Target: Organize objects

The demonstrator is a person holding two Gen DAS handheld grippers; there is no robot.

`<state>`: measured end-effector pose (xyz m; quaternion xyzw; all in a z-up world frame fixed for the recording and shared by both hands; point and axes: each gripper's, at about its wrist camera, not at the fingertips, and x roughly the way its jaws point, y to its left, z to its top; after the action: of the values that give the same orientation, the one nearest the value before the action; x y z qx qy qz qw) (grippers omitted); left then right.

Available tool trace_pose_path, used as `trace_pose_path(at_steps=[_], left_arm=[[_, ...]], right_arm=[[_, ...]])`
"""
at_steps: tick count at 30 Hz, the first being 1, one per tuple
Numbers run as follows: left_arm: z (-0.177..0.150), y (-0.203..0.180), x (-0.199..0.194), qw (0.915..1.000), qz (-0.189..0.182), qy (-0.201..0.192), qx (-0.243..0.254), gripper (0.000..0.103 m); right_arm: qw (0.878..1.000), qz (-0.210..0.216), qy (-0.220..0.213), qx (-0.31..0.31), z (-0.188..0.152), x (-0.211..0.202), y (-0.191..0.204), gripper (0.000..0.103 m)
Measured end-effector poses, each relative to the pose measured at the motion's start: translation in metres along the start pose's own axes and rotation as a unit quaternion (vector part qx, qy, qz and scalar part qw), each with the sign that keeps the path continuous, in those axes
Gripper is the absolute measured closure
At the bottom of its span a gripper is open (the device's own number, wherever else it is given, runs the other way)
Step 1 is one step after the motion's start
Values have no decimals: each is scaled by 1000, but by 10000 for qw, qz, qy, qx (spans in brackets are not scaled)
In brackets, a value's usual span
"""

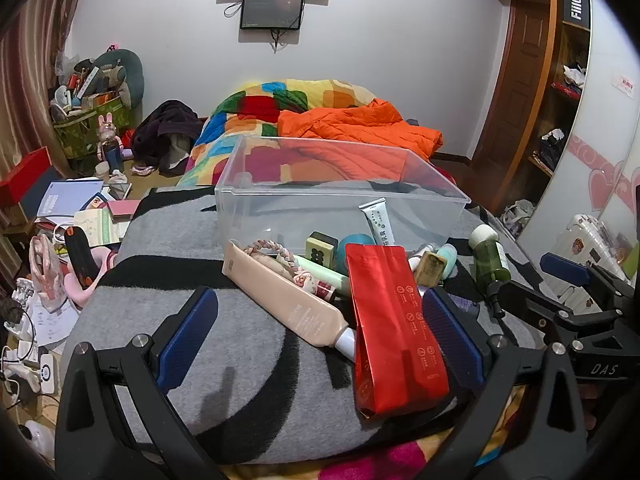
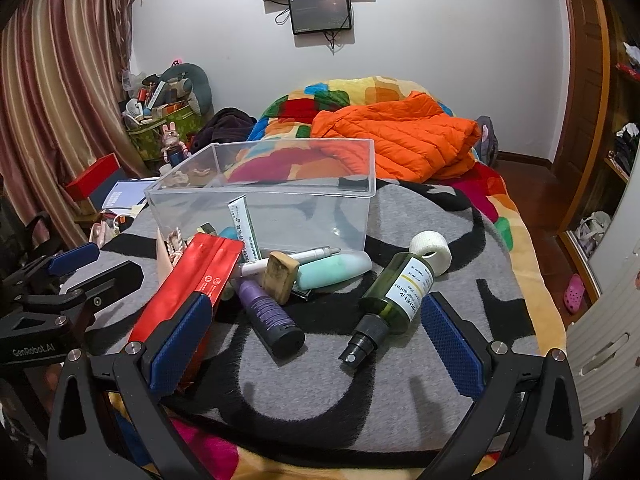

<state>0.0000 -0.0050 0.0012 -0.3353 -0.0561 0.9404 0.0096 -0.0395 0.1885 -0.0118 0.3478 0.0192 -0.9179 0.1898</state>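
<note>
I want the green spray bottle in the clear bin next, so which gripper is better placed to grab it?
Right. The green spray bottle lies just ahead of the open right gripper, toward its right finger. The left gripper faces the red pouch instead.

Clear plastic bin [image 2: 280, 196] upright on blanket; red foil pouch [image 1: 394, 328], green spray bottle [image 2: 394, 296], purple bottle [image 2: 268, 316] lying before it.

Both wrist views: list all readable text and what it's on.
"FiiO": black box on the shelf.
"DAS": right gripper body.
"GenRobot.AI": left gripper body.
"BOTTLE", partly legible: green spray bottle label.
Red foil pouch, beige tube, white tube: print too small to read.
</note>
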Motion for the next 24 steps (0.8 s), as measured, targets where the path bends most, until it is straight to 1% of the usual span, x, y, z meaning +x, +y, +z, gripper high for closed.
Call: trace_pose_path(at_steps=[24], left_arm=[[-1, -1, -3, 10000, 51, -31, 26, 0]], right_arm=[[10000, 42, 28, -5, -1, -1, 4, 0]])
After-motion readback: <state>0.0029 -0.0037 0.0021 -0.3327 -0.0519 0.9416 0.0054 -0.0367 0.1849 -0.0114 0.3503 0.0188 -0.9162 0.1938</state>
